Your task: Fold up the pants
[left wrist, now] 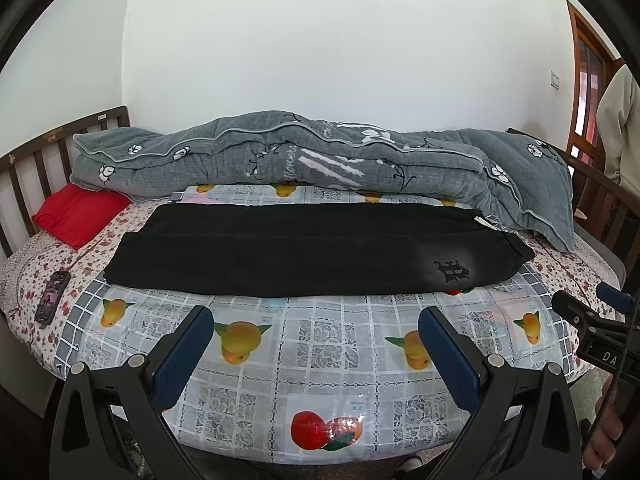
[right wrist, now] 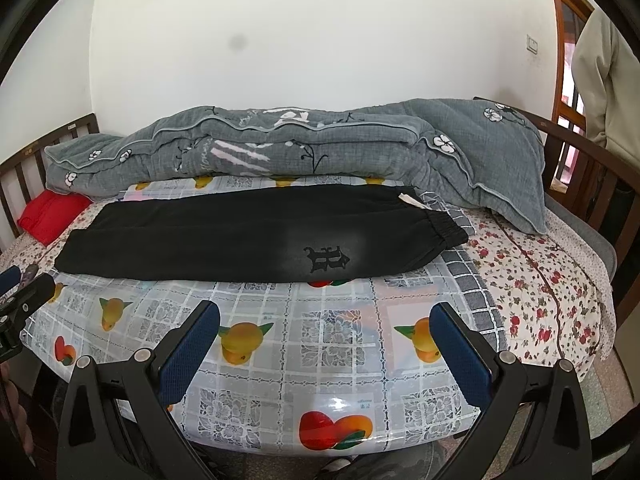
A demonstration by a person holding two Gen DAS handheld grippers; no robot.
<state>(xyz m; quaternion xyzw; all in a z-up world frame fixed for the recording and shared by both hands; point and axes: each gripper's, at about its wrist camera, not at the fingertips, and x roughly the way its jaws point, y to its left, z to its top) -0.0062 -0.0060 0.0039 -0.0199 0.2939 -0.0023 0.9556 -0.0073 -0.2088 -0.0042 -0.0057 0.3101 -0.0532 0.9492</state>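
Black pants (left wrist: 304,252) lie flat across the bed, one leg folded over the other, waistband at the right, cuffs at the left. A dark logo (left wrist: 452,270) sits near the waistband. The pants show the same way in the right wrist view (right wrist: 248,240). My left gripper (left wrist: 316,320) is open and empty, held above the fruit-print plastic cloth (left wrist: 320,360) in front of the pants. My right gripper (right wrist: 324,316) is open and empty too, in front of the logo (right wrist: 326,259). The right gripper (left wrist: 592,312) shows at the right edge of the left wrist view.
A rolled grey quilt (left wrist: 304,160) lies behind the pants along the wall. A red cushion (left wrist: 78,212) and a phone (left wrist: 52,296) are at the left. Wooden bed rails (right wrist: 580,160) stand at both ends. A person in a beige top (right wrist: 600,72) stands at the right.
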